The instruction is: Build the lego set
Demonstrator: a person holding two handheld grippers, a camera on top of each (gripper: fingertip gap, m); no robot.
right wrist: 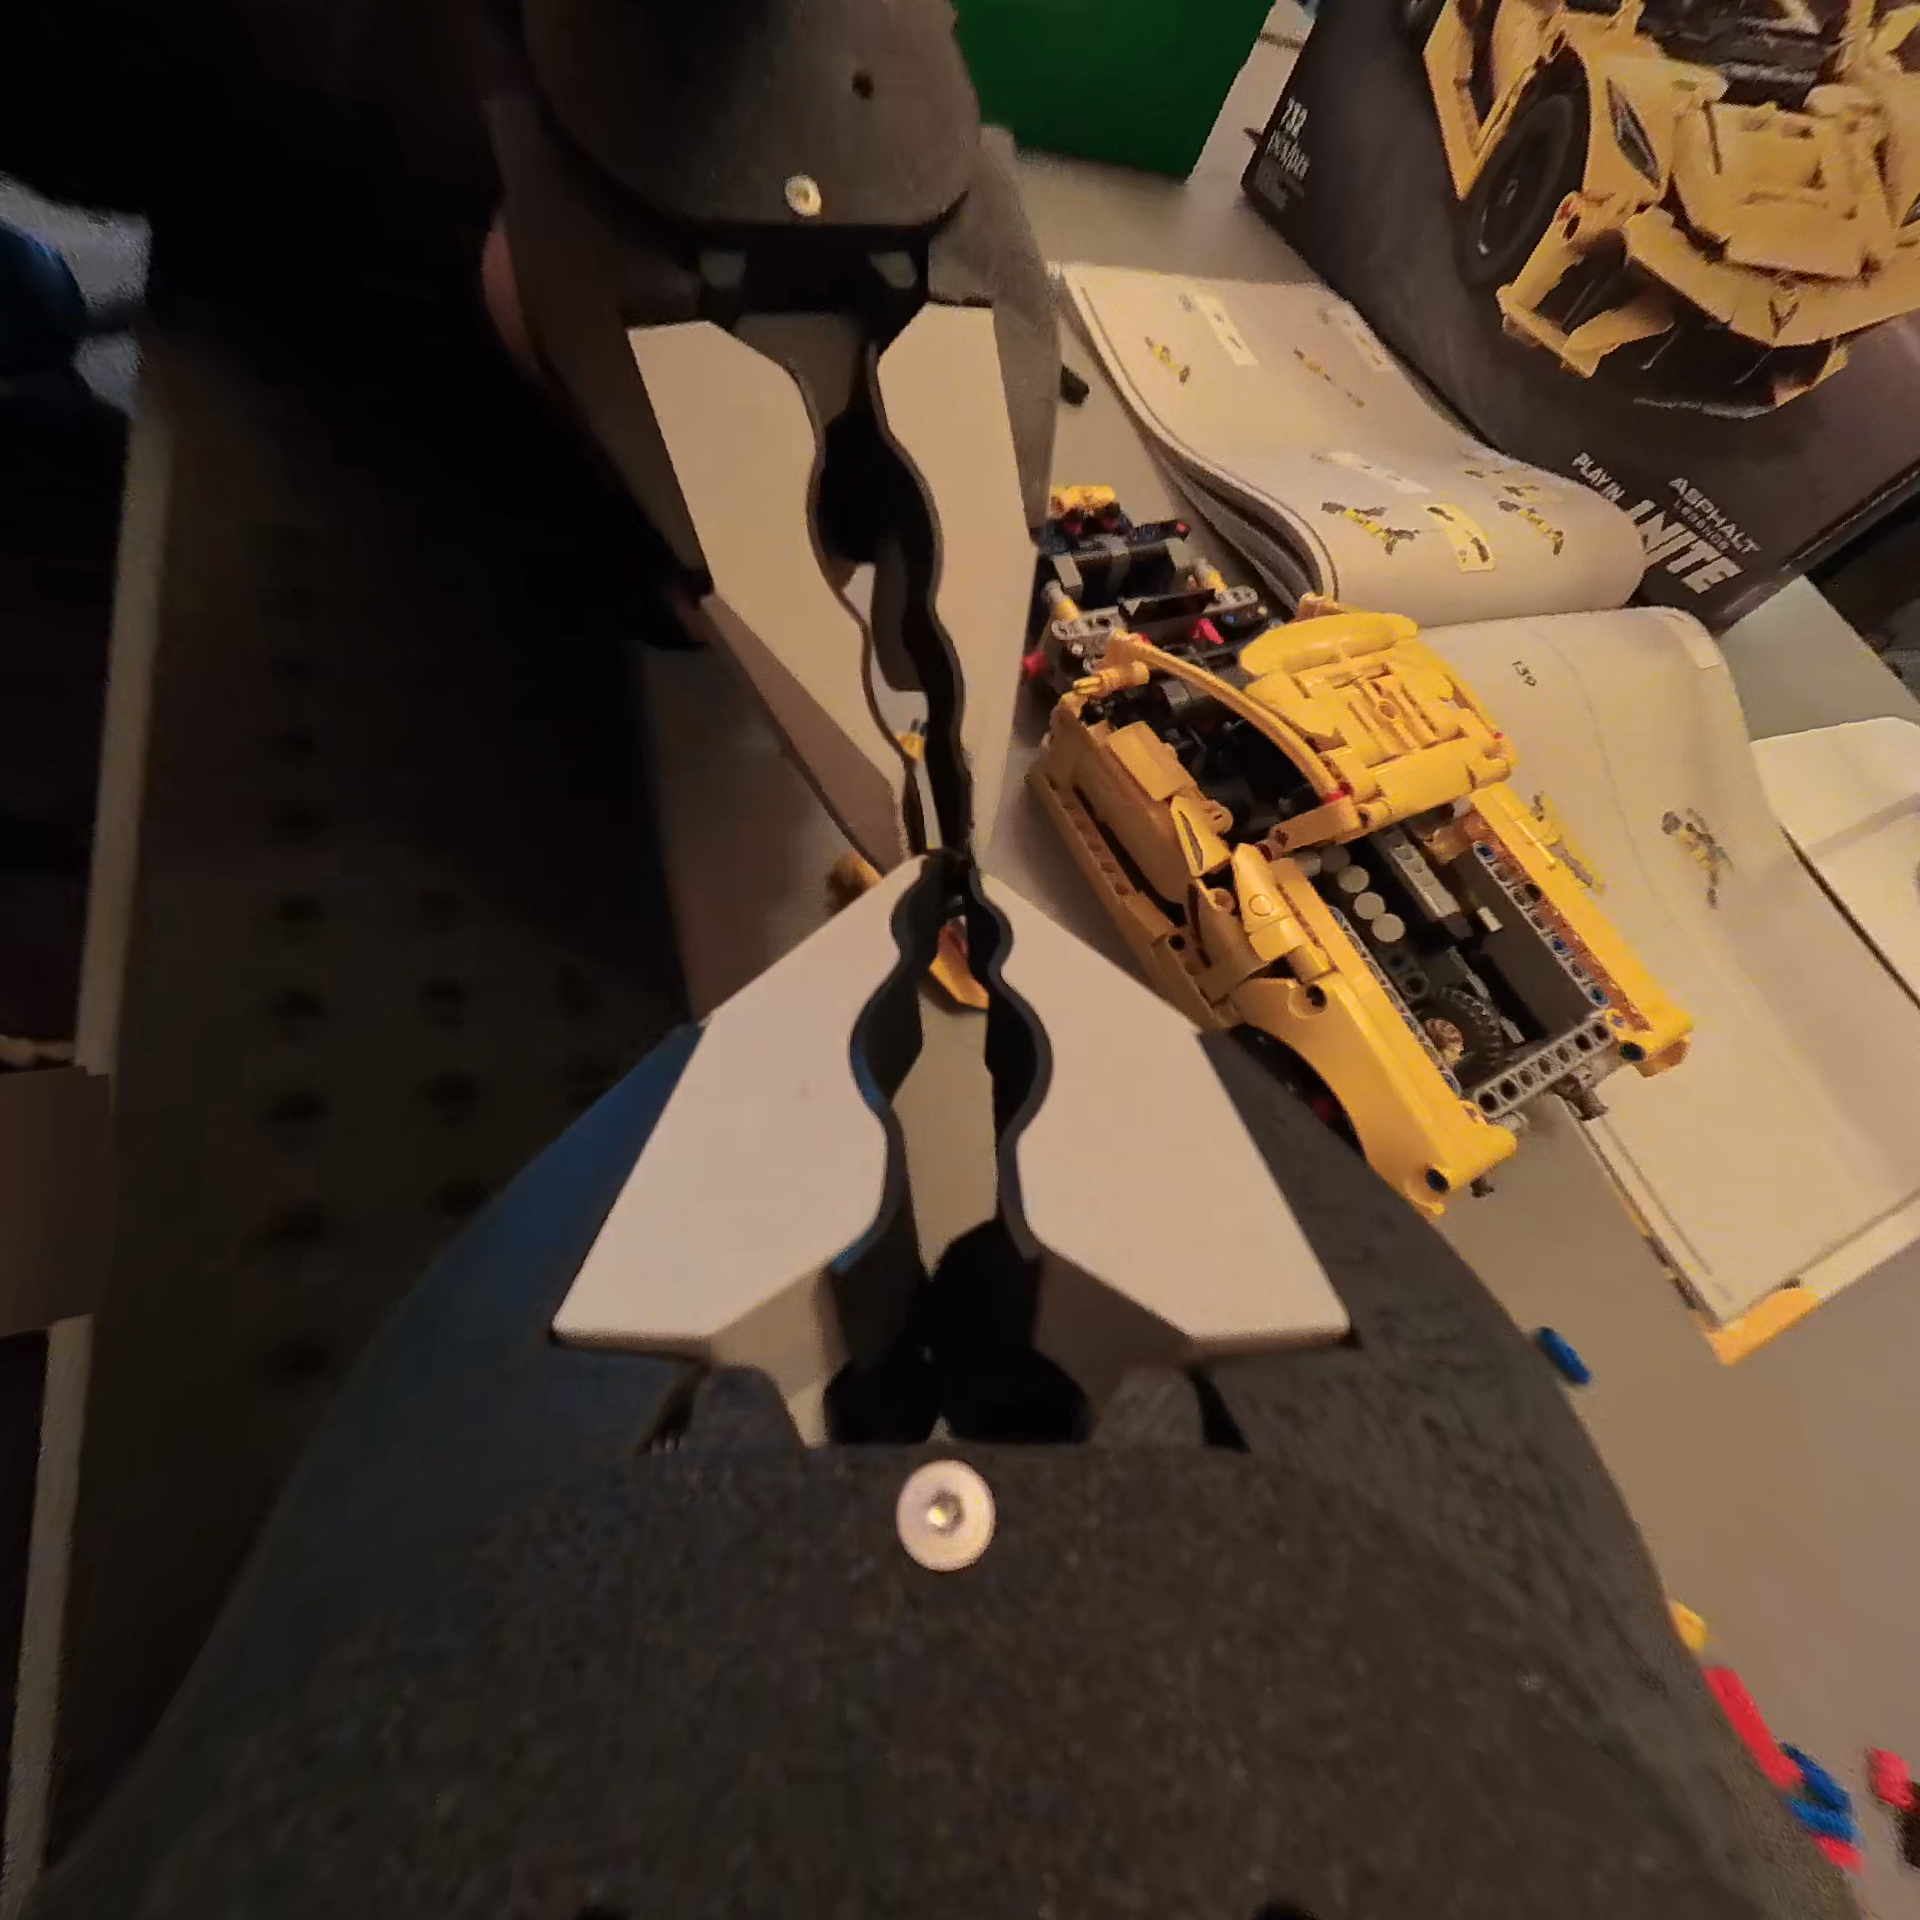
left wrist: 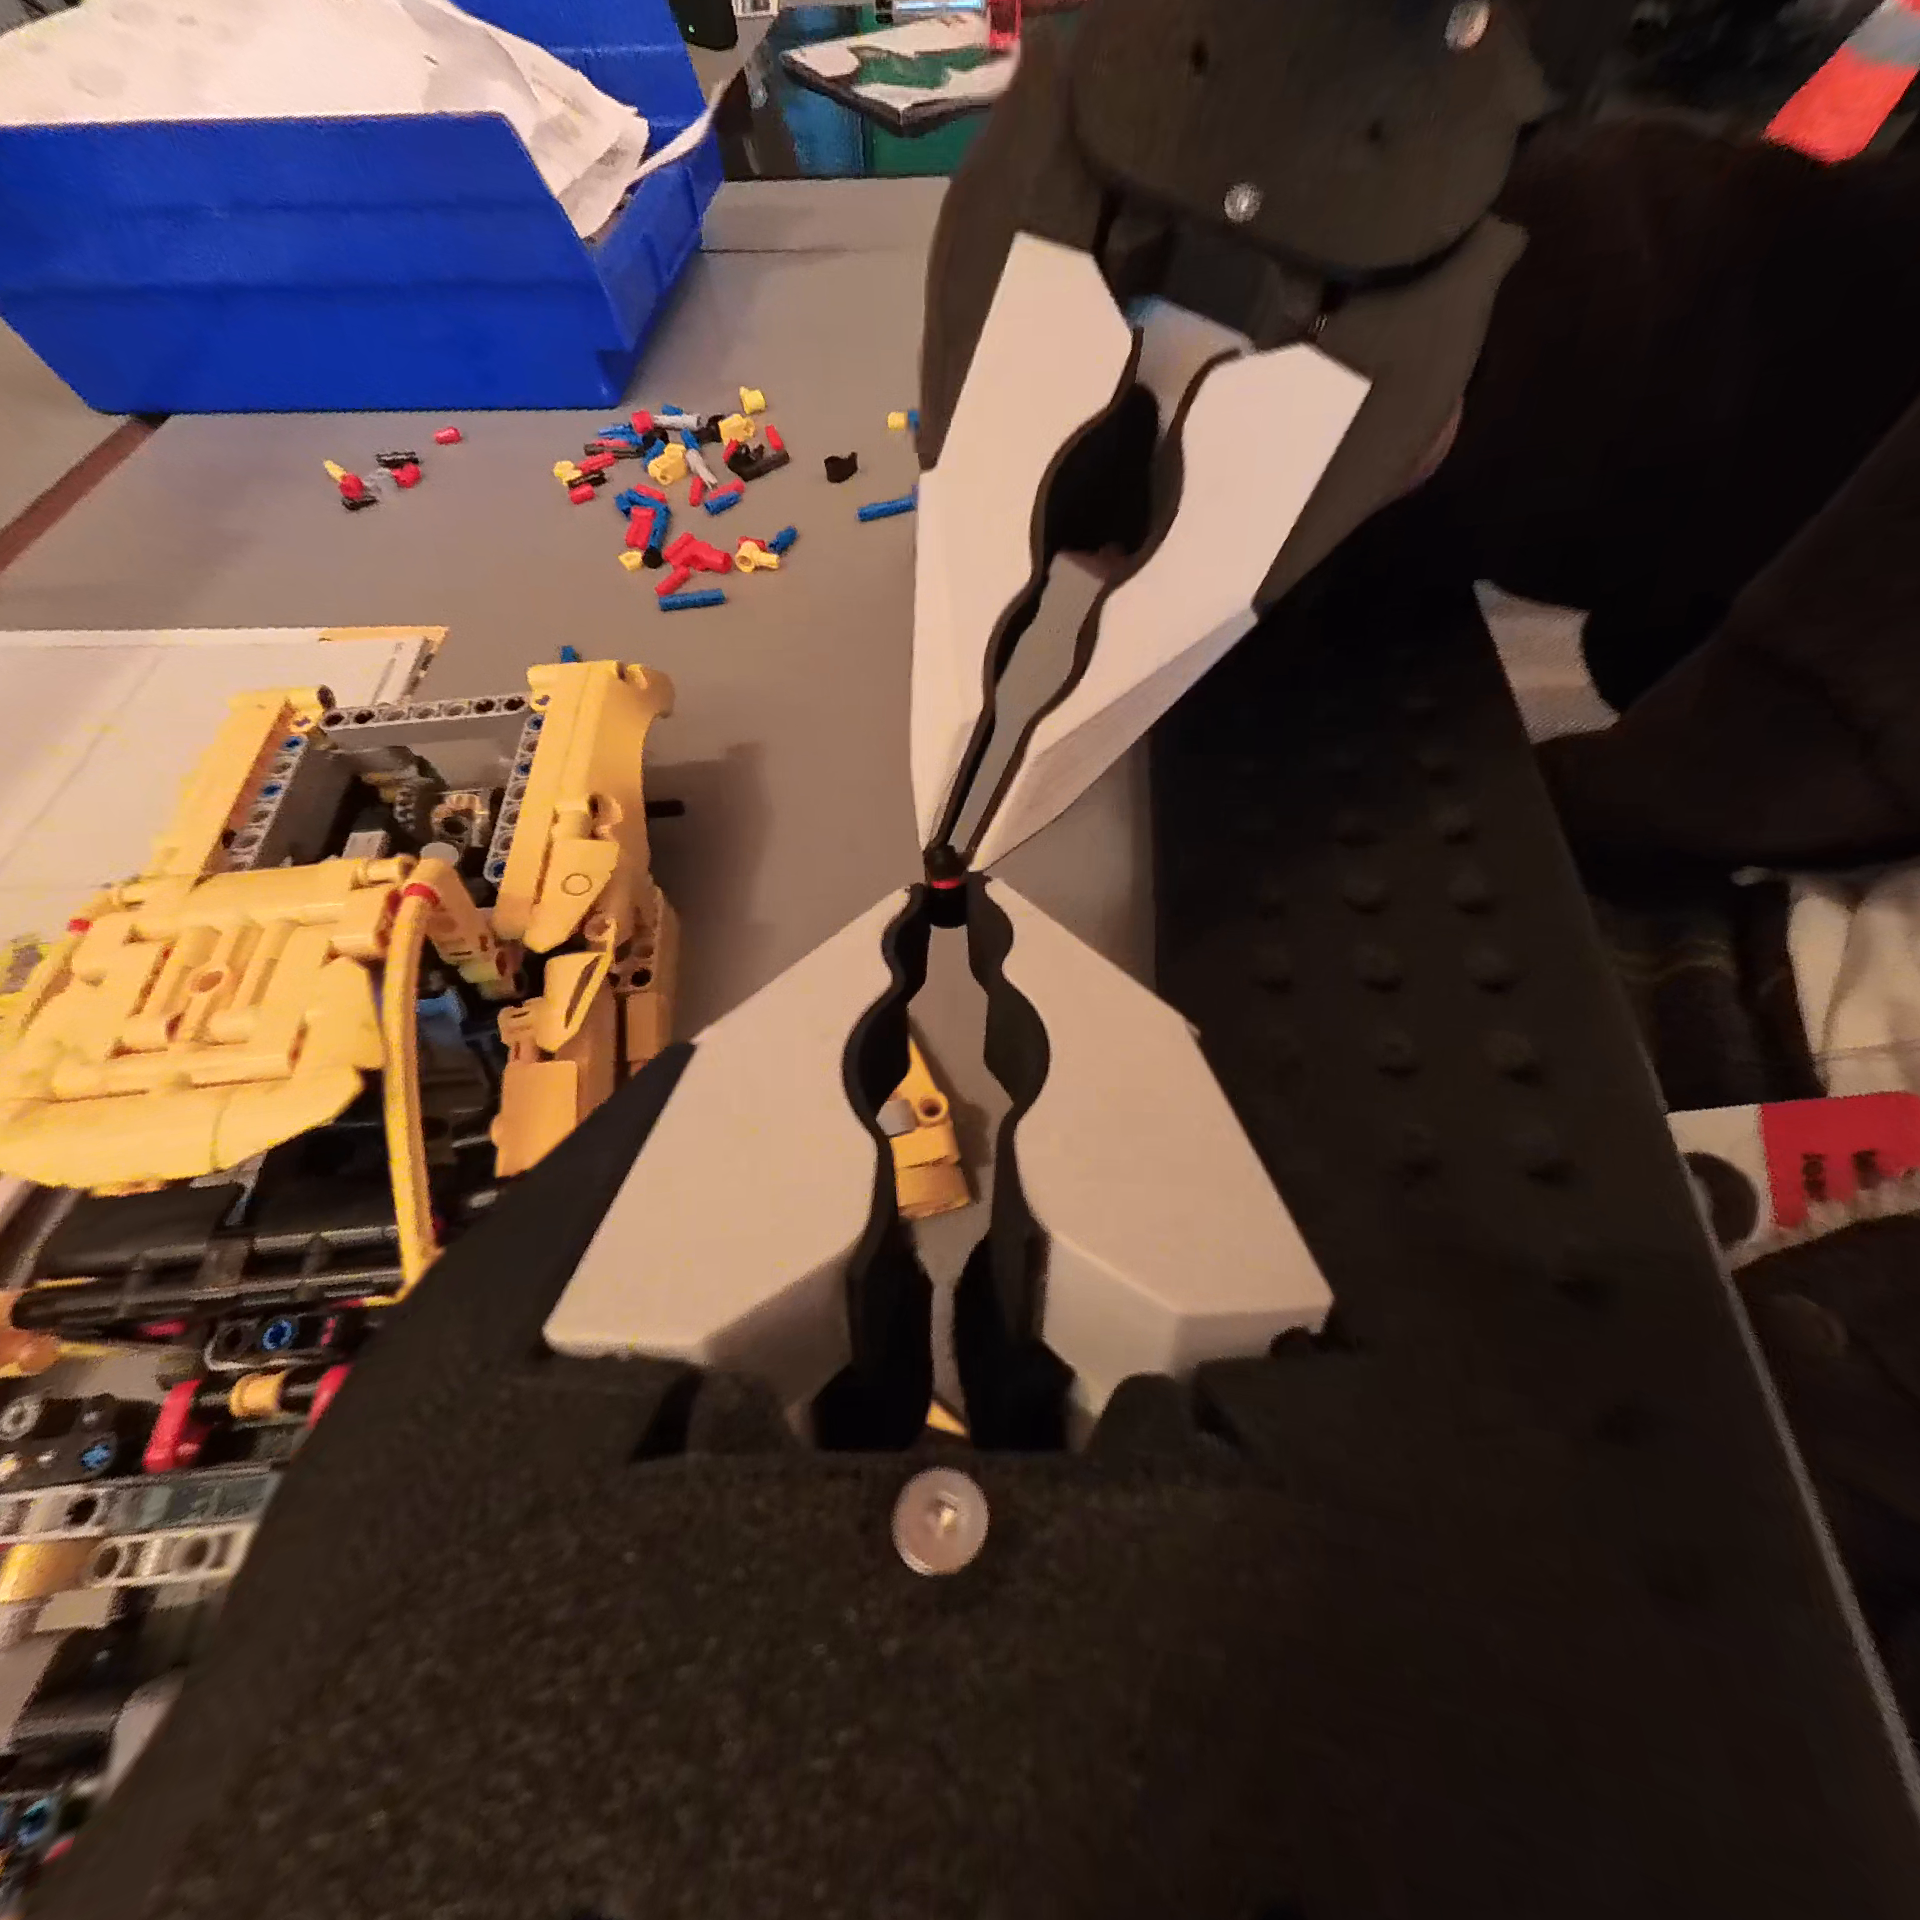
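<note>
yellow and black plastic make up the half-built lego car [right wrist: 1340,883], which lies on the grey bench [left wrist: 810,665] partly over an open instruction booklet [right wrist: 1766,1039]; in the right wrist view its long axis runs from upper left to lower right, the open grey-beamed end pointing lower right. the left gripper [left wrist: 943,902] and right gripper [left wrist: 948,847] meet tip to tip above the bench, just right of the car, their grey wedge-shaped jaws with wavy black inner edges pressed nearly together, both pinching a small black pin with a red ring [left wrist: 943,883] that stands roughly in line with the two grippers. a loose scatter of small red, blue, yellow and black pieces [left wrist: 675,488] lies farther back. a blue bin [left wrist: 312,260] behind holds crumpled white paper [left wrist: 312,62]. the set's dark box [right wrist: 1621,208] stands behind the booklet.
</note>
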